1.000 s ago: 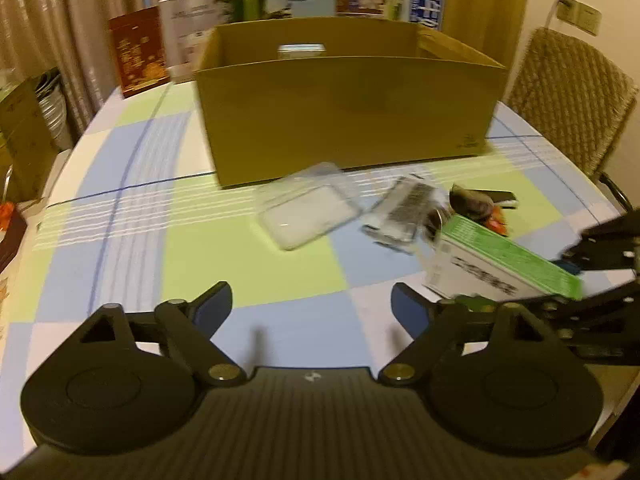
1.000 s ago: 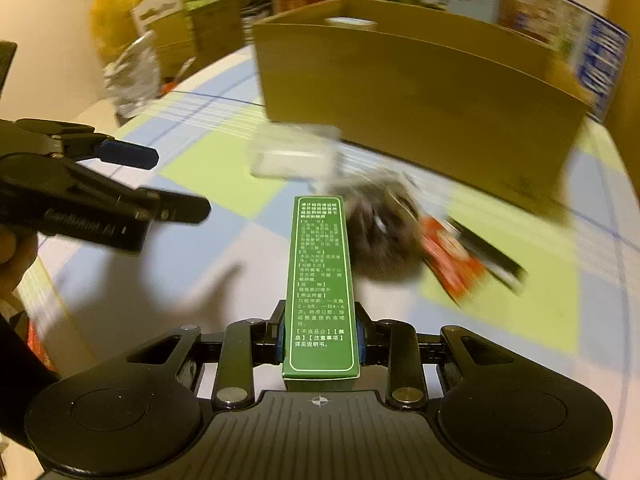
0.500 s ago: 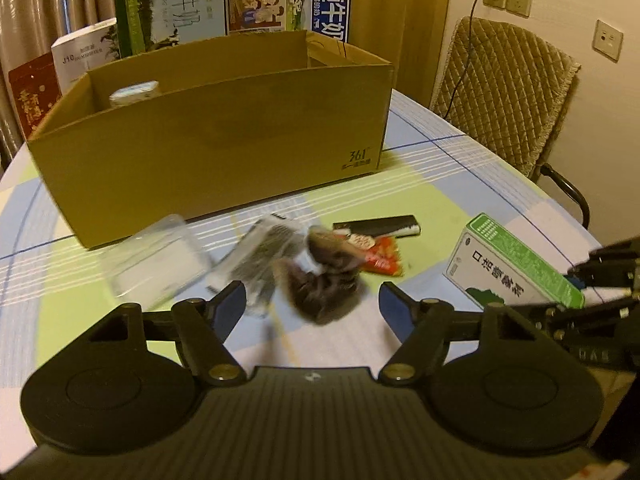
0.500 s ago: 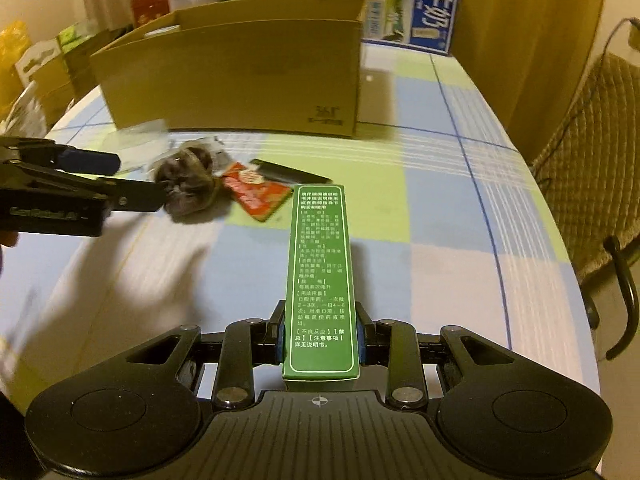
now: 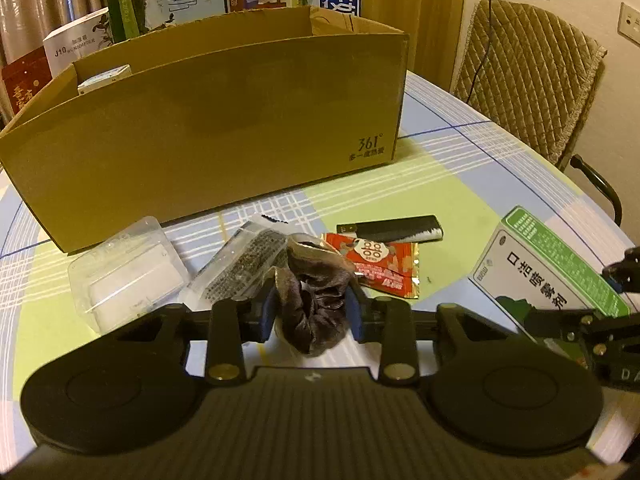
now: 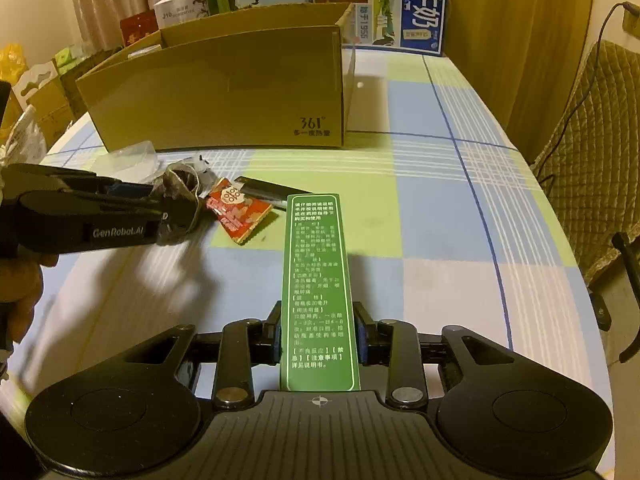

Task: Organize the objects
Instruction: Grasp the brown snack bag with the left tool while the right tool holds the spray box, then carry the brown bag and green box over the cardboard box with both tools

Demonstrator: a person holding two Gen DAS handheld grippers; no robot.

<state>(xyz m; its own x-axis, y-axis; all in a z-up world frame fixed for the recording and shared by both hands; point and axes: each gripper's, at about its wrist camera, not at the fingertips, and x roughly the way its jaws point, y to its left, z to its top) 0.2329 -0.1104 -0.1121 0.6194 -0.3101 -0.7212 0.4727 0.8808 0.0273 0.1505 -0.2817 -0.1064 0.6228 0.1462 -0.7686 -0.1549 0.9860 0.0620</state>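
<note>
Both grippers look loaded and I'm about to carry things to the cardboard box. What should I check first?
1. Left gripper shut on the dark crumpled wrapper: ok.
2. Right gripper shut on the green carton: ok.
3. Cardboard box open on top: ok.
4. Room inside box: cannot tell; one small white box shows at its left end.
5. Wrapper free of the red sachet: cannot tell.

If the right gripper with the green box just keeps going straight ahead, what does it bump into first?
Probably nothing soon. The right gripper points its green box over bare tablecloth, passing right of the black lighter and the cardboard box. Far ahead stands a blue milk carton, though depth is unclear.
</note>
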